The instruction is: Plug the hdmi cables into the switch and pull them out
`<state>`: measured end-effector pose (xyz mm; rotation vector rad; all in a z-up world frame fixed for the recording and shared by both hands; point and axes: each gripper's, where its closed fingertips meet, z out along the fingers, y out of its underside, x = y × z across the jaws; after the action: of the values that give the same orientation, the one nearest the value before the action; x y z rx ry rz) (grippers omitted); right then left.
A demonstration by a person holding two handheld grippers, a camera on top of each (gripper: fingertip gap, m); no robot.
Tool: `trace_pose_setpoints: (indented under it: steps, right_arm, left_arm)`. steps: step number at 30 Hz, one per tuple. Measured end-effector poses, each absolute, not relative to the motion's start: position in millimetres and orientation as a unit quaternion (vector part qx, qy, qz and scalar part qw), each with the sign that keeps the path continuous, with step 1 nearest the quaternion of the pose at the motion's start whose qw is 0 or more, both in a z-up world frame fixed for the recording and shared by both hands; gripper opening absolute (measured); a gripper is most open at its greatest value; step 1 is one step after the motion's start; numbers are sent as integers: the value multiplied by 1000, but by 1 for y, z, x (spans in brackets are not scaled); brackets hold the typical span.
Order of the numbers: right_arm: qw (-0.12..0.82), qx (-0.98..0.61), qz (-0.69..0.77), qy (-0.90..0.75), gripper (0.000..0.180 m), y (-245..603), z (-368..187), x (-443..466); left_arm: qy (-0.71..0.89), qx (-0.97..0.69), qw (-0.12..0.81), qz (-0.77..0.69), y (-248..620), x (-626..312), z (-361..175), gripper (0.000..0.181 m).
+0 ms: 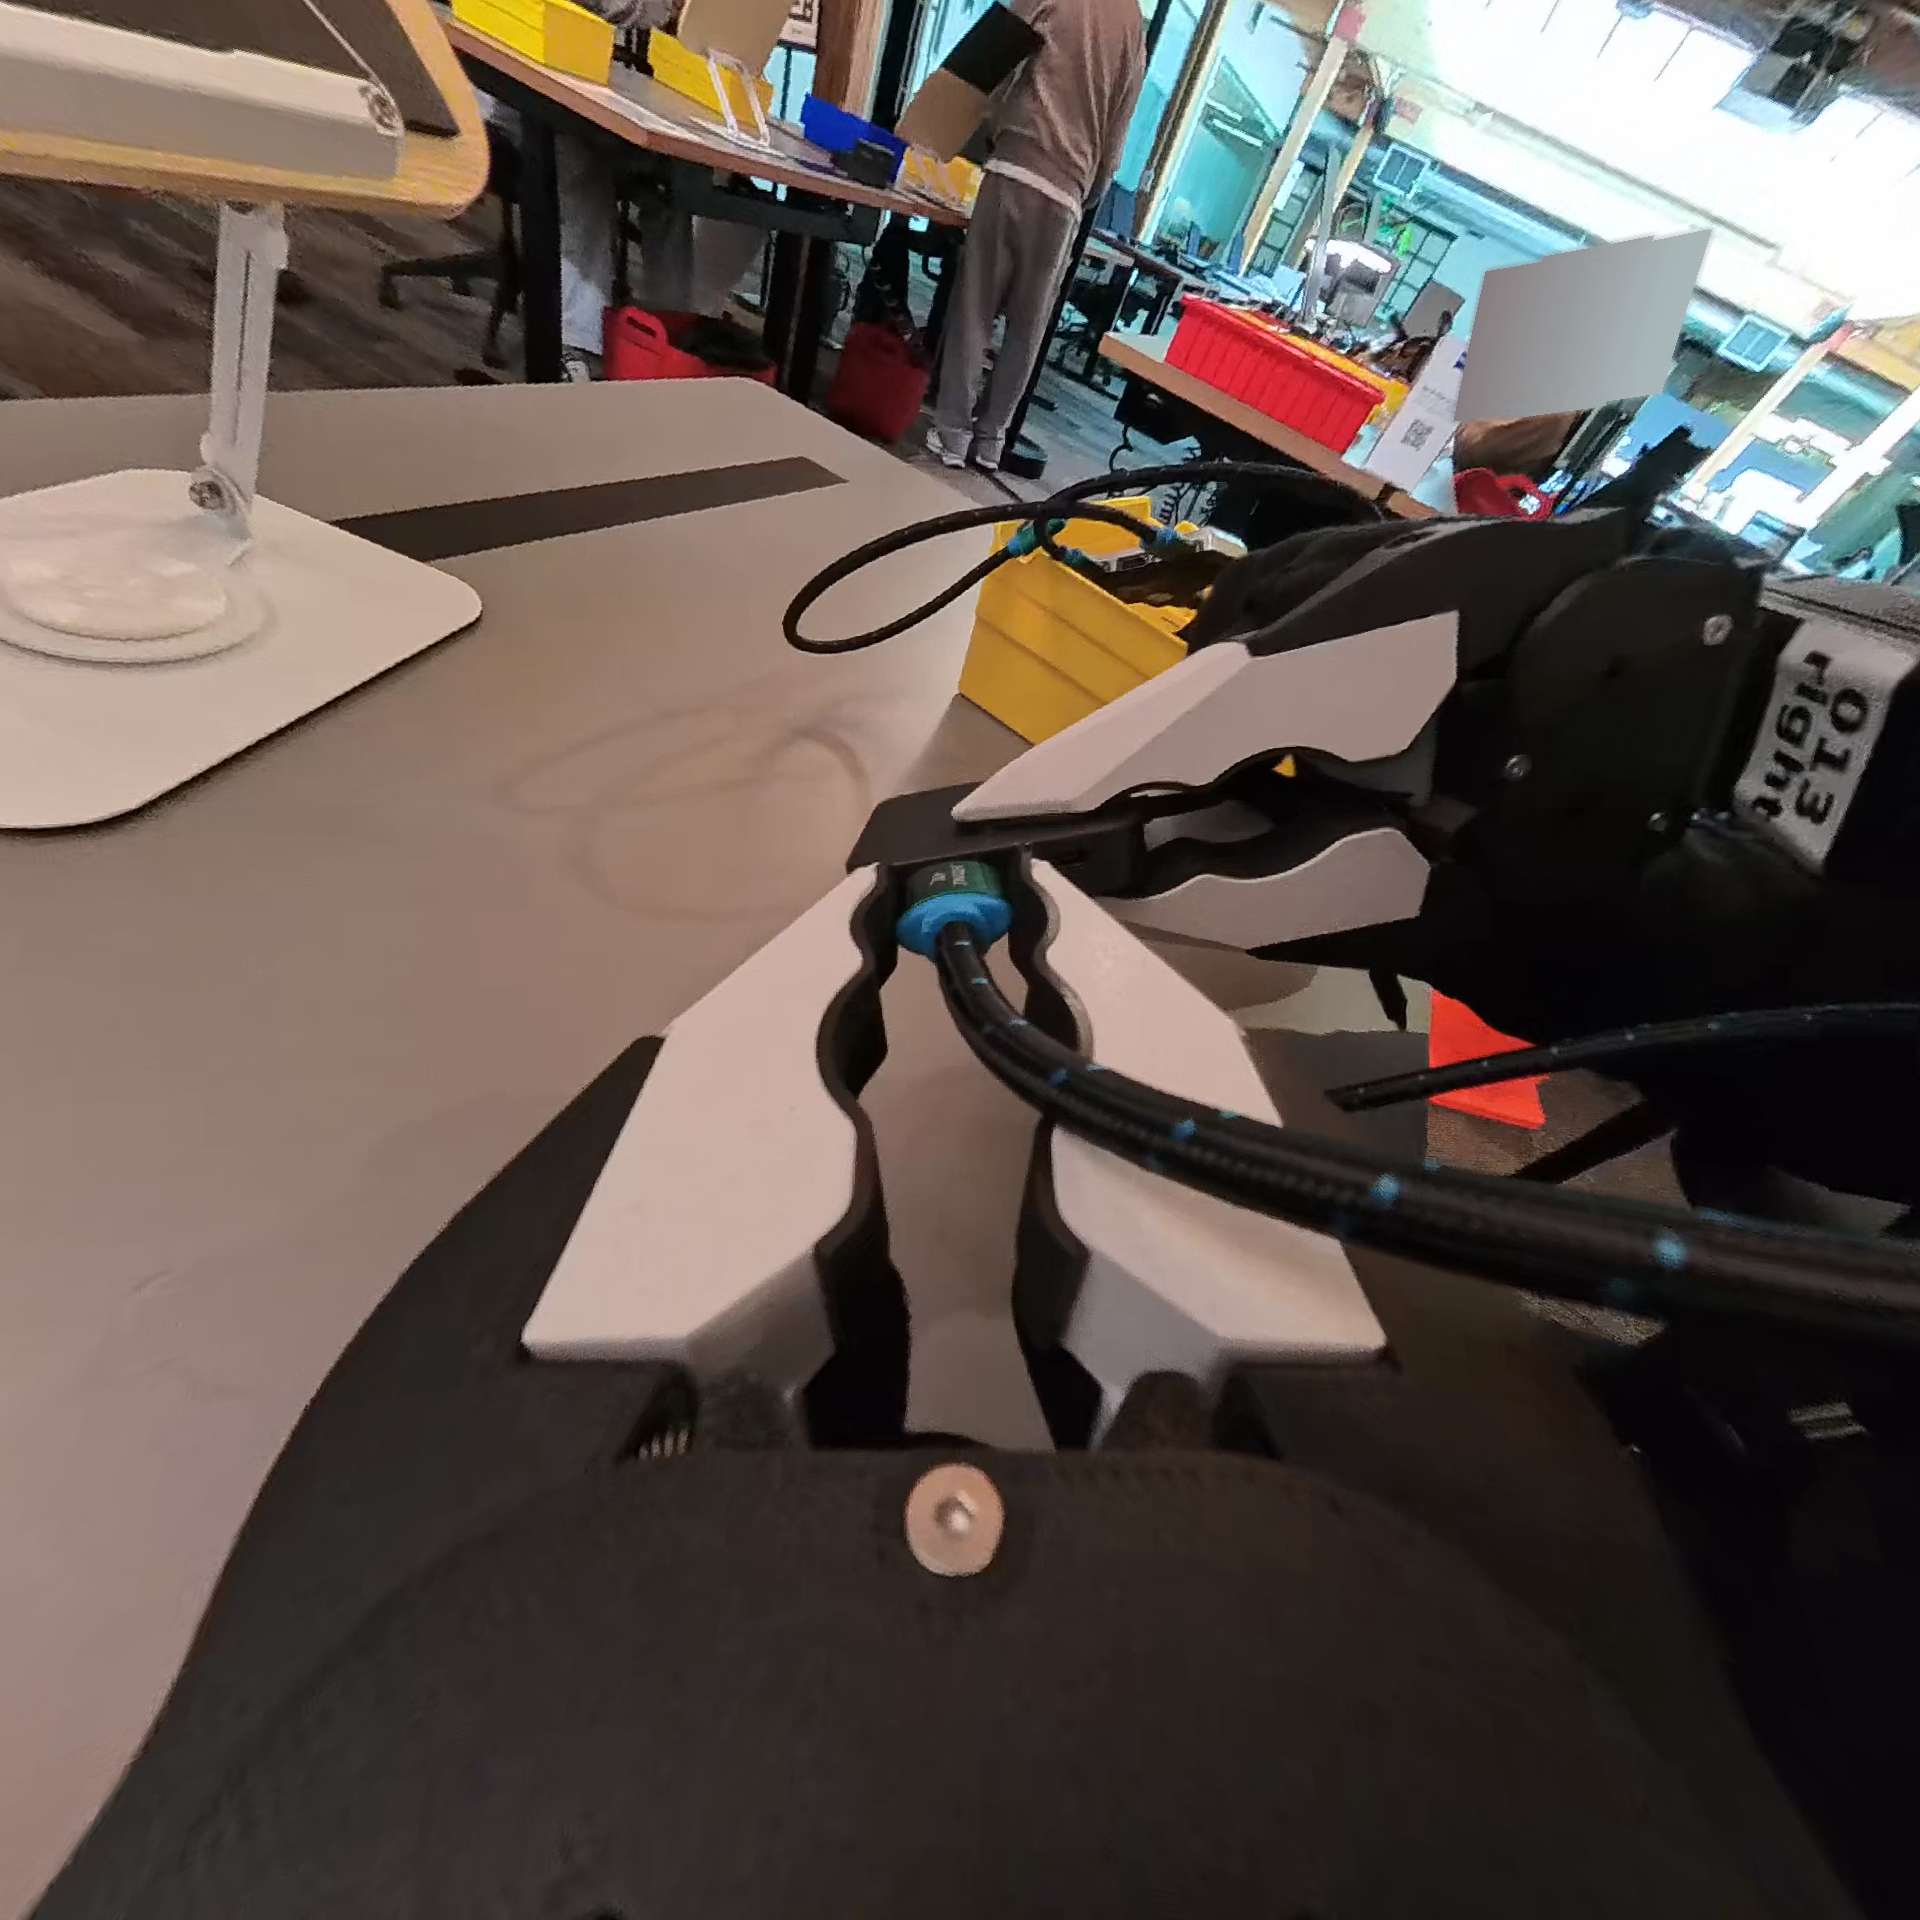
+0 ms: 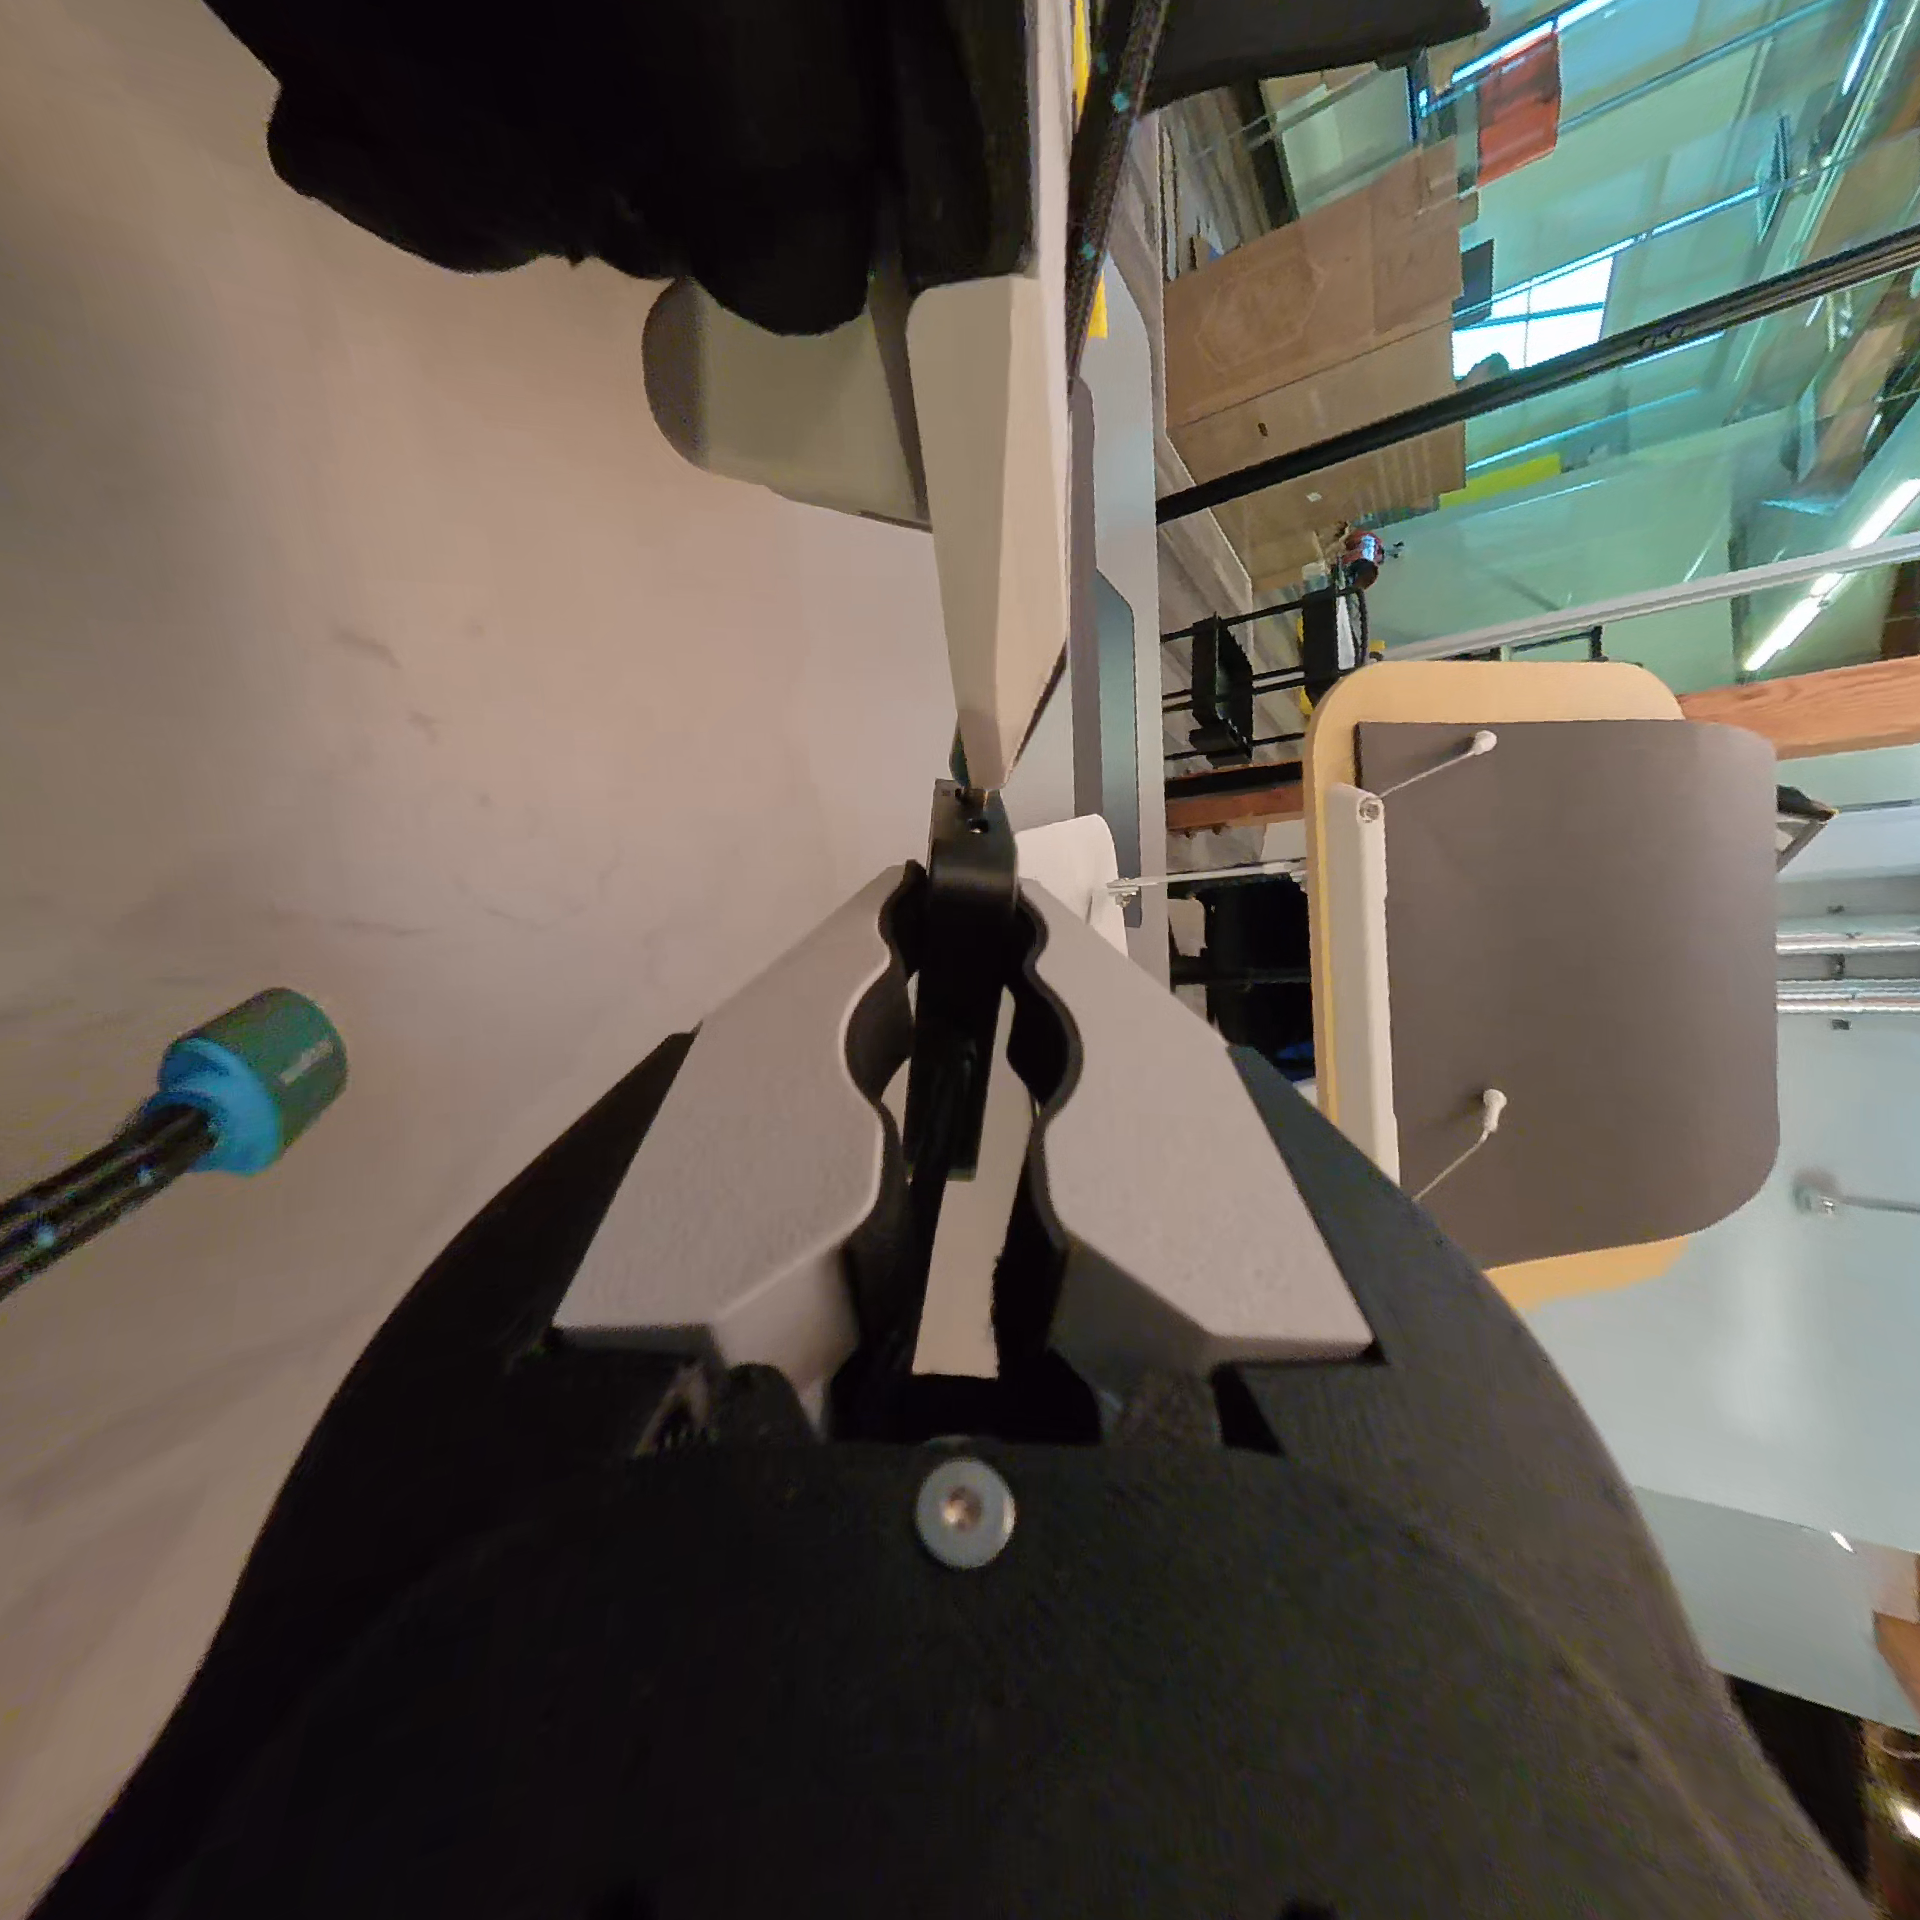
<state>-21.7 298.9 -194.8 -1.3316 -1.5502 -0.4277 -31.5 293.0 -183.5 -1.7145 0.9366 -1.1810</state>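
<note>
My left gripper [image 1: 951,883] is shut on a green and blue HDMI plug [image 1: 948,891] whose black braided cable [image 1: 1299,1153] runs off to the right. The plug's tip meets the near edge of the small flat black switch [image 1: 909,821]. My right gripper [image 1: 997,831] comes in from the right and is shut on the switch, holding it above the grey table [image 1: 416,1039]. In the right wrist view my right gripper [image 2: 971,883] clamps the switch [image 2: 971,862] edge-on, and a left gripper finger [image 2: 997,582] reaches its far end. A second green and blue HDMI plug [image 2: 265,1070] lies loose at the left.
A white tablet stand [image 1: 187,623] sits on the table at the left. A yellow bin [image 1: 1070,634] holding another black cable [image 1: 935,561] stands behind the switch. A person [image 1: 1029,229] stands at the tables beyond, with red and yellow bins around. Both grippers' tips are close together, under 4 cm apart.
</note>
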Motion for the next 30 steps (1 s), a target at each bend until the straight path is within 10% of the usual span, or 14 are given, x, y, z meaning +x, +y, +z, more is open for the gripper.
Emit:
trace_pose_setpoints:
  steps: [30]
  right_arm:
    - [520,-548,-184,-629,9,289,-185,-16]
  left_arm:
    - [350,-662,452,-485,287,-21,-173,20]
